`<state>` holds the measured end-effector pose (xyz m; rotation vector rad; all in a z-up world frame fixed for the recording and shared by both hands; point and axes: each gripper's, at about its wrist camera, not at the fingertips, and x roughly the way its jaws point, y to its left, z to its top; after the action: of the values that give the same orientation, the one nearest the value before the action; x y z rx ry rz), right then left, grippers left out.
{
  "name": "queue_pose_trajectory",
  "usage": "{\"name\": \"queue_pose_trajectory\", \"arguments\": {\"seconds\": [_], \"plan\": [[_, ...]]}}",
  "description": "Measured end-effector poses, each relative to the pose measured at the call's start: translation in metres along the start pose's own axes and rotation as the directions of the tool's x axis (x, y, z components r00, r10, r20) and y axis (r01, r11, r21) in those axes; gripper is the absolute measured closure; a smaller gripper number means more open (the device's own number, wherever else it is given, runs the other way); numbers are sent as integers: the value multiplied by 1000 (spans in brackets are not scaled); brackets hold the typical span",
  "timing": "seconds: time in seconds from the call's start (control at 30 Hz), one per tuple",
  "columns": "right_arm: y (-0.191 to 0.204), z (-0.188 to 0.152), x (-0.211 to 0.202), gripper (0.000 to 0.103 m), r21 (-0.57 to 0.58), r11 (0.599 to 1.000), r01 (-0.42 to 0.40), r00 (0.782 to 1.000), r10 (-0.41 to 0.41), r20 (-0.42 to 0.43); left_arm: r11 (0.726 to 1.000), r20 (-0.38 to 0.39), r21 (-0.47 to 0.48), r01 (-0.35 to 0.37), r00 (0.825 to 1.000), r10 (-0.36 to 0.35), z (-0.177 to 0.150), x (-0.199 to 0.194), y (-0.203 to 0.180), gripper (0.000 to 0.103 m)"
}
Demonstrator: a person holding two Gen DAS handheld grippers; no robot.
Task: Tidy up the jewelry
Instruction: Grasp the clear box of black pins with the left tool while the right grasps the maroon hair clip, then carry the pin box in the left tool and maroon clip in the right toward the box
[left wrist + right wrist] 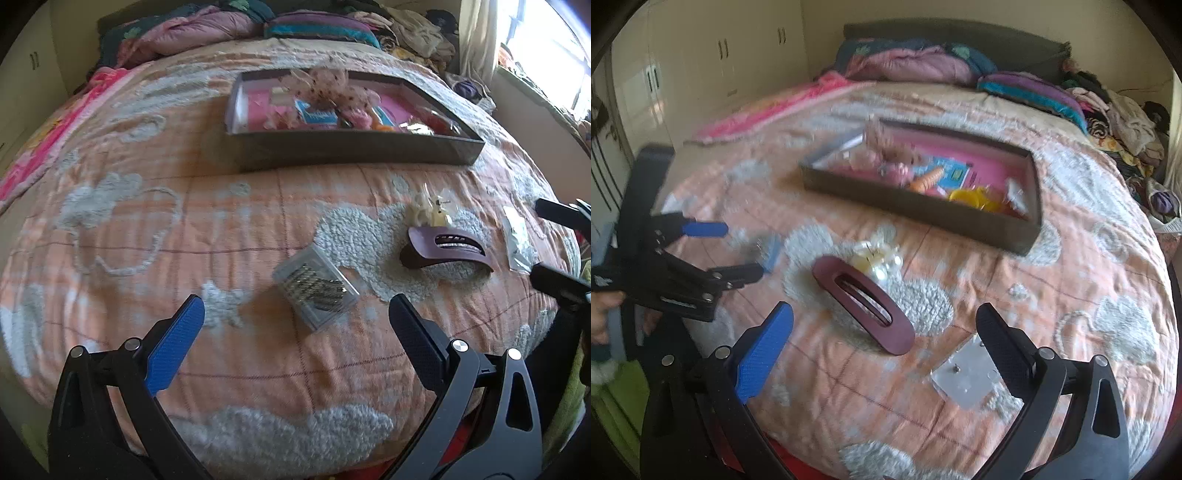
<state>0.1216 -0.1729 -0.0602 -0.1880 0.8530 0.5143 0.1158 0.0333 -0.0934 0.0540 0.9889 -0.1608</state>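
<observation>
My left gripper (295, 314) is open and empty, just above a clear plastic box of small metal pieces (316, 288) on the bed. My right gripper (884, 325) is open and empty, over a maroon hair claw clip (864, 301) and a small clear earring packet (967, 373). A cream flower hair piece (877, 260) lies behind the clip. In the left wrist view the clip (448, 251), flower piece (430, 212) and packet (519, 240) lie to the right. The dark tray (354, 149) with pink lining holds several accessories.
The peach quilt (147, 221) with fluffy grey patches covers the bed. Folded blankets and pillows (923, 62) lie at the headboard, a clothes pile (1115, 118) at the far right. Wardrobe doors (701, 55) stand on the left. The tray also shows in the right wrist view (916, 206).
</observation>
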Motion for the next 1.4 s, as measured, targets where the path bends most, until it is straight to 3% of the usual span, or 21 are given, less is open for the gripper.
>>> {"name": "queue_pose_trajectory", "arguments": {"seconds": [0.23,0.33,0.37,0.4,0.57,0.7,0.73,0.8,1.0,1.4], "plan": [[5,4,39,7,-59,998,-32,997,28,-71,999,-10,23,22,1000,-22,0,21,-7,10],[7,4,54,23,-65,997,-50,994,43,-99,999,-5,37,12,1000,-12,2,27,-10,13],[8,3,58,33,-61,997,-54,993,47,-108,999,-3,42,12,1000,-12,2,28,-11,16],[8,1,61,50,-58,997,-56,992,49,-119,999,0,47,10,1000,-10,4,28,-12,17],[8,-4,47,93,-45,996,-82,993,78,-87,997,-1,79,4,1000,-4,11,31,-24,41],[3,-8,26,95,-25,997,-74,997,73,-32,994,7,106,-8,1000,7,16,30,-36,62],[1,-9,21,95,-16,997,-73,997,72,-20,994,5,112,2,1000,-3,16,30,-39,72],[-3,-10,13,95,-5,998,-70,998,70,0,991,6,131,-3,1000,2,19,29,-45,79],[-10,-12,-1,96,36,996,-76,996,75,45,989,1,148,16,1000,-16,22,24,-53,79],[-27,-11,-48,96,100,993,-55,988,40,149,988,67,157,14,997,-24,37,-10,-69,79]]}}
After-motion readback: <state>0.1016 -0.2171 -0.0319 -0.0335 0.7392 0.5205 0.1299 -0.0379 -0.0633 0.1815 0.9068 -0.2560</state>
